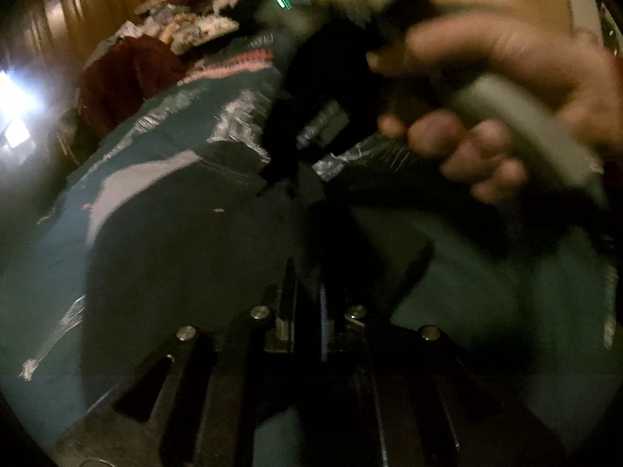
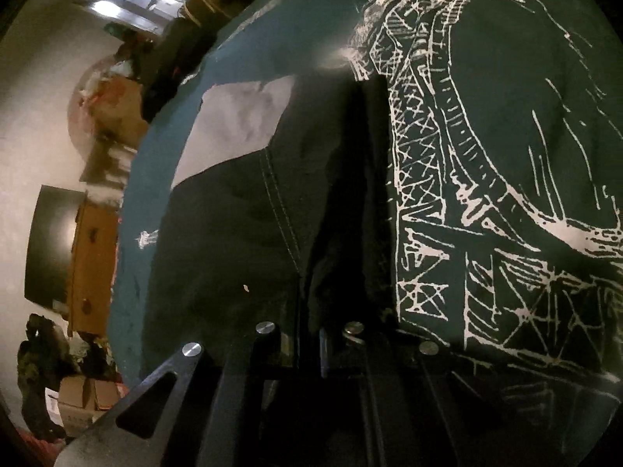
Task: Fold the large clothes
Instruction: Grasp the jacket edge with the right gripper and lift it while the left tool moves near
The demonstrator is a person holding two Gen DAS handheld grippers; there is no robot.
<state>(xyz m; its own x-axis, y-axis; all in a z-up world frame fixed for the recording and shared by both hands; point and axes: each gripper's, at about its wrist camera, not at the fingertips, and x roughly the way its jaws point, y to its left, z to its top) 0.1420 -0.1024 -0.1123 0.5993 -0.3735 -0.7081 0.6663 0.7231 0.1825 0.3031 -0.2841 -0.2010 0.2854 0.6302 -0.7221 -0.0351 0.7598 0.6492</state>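
Teal bedding (image 1: 163, 257) covers the wide surface on which everything lies, in a dim room with wooden doors (image 1: 78, 11) behind and a bright light at the far left edge of the left wrist view. At the left of that view a dark red garment (image 1: 128, 74) sits bunched on the bedding, with a heap of mixed clothes (image 1: 194, 19) beyond it. Nearer the middle lies the black T-shirt (image 1: 233, 163), spread flat, its white line print showing in streaks. The left gripper (image 1: 305, 272) reaches in from the bottom edge with its jaws nearly together; dark cloth lies around the tips, but blur hides whether any is pinched. To the right, a hand (image 1: 506, 116) wraps the grey handle of the right gripper (image 1: 280, 171), which points down at the shirt.

From the right wrist view, cardboard boxes (image 2: 93, 264) stand against a pale wall at the left. The T-shirt's black sleeve (image 2: 241, 214) with its stitched hem lies over a grey patch (image 2: 237, 124) on the bedding. The right gripper's jaws are closed on a raised fold of the black fabric, with the white printed design (image 2: 467, 194) spreading to the right.
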